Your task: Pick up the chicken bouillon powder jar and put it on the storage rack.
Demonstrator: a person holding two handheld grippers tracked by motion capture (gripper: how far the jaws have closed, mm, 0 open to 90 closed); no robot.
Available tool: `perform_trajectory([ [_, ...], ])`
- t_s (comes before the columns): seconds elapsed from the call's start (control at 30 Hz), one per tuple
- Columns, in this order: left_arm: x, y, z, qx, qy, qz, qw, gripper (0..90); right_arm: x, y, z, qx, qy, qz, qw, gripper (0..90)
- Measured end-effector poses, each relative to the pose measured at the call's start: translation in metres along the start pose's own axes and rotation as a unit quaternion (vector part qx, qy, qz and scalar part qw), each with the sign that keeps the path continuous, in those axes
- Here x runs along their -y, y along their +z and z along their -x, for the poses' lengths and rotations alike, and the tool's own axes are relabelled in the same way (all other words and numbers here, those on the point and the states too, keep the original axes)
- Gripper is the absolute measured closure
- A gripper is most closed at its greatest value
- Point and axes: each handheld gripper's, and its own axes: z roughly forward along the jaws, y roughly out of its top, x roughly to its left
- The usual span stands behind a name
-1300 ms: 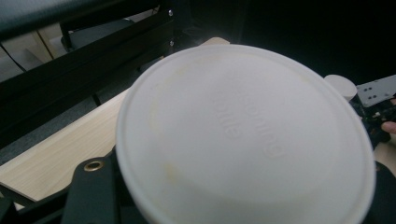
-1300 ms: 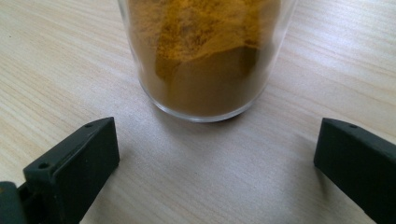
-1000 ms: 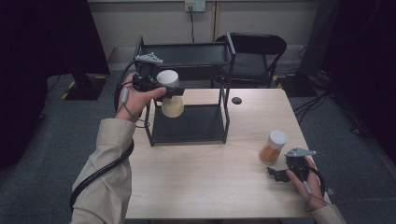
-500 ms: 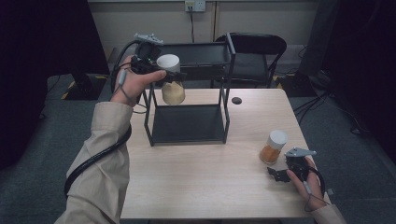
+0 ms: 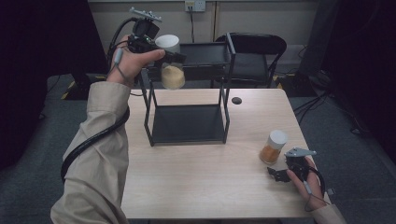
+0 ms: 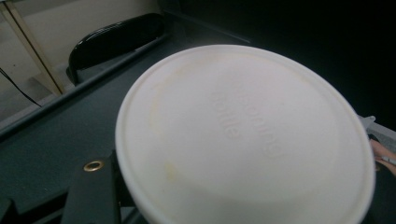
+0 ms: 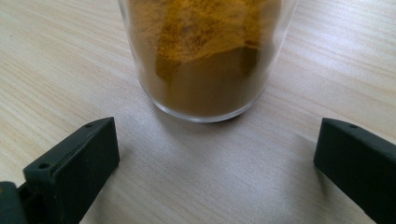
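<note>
A clear jar of pale powder (image 5: 173, 75) with a white lid (image 6: 243, 135) hangs in the air at the front left corner of the black two-shelf rack (image 5: 227, 93), level with its top shelf. My left gripper (image 5: 169, 55) is shut on this jar just under the lid. A second jar (image 5: 273, 147), white-lidded and holding orange-brown powder (image 7: 205, 56), stands on the wooden table (image 5: 205, 186) at the right. My right gripper (image 5: 280, 173) rests on the table just in front of that jar, open, with its jaws apart from the glass.
The rack's lower shelf (image 5: 187, 123) is bare. A small black round object (image 5: 236, 100) lies on the table right of the rack. A black chair (image 5: 254, 46) stands behind the table. The person's left sleeve (image 5: 98, 154) lies over the table's left edge.
My left gripper has lifted the pale-powder jar from mid-height beside the rack up to the level of the top shelf. The right gripper and the orange jar have stayed put.
</note>
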Motion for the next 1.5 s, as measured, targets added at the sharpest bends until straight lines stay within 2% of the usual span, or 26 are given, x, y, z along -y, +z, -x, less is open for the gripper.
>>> perform_trajectory([
  [0.1, -0.011, -0.001, -0.003, -0.01, 0.0, -0.007, 0.9999, 34.3, 0.0, 0.0, 0.0, 0.0, 0.0, 0.0, 1.0, 0.0],
  [0.33, -0.022, -0.002, -0.011, -0.02, -0.003, -0.002, 0.9998, 34.2, 0.0, 0.0, 0.0, -0.001, -0.001, 0.0, 1.0, 0.0],
  [0.6, -0.033, 0.009, -0.023, -0.029, -0.007, -0.002, 0.9996, 34.3, 0.0, 0.0, 0.001, -0.002, -0.002, 0.0, 1.0, 0.0],
  [1.0, -0.037, 0.025, -0.041, -0.048, -0.019, 0.006, 0.9986, 34.3, 0.0, 0.0, 0.001, -0.002, -0.003, 0.001, 1.0, 0.0],
  [1.5, -0.035, 0.036, -0.047, -0.067, -0.028, 0.001, 0.9974, 34.3, 0.0, 0.0, 0.002, -0.003, -0.003, 0.0, 1.0, 0.0],
])
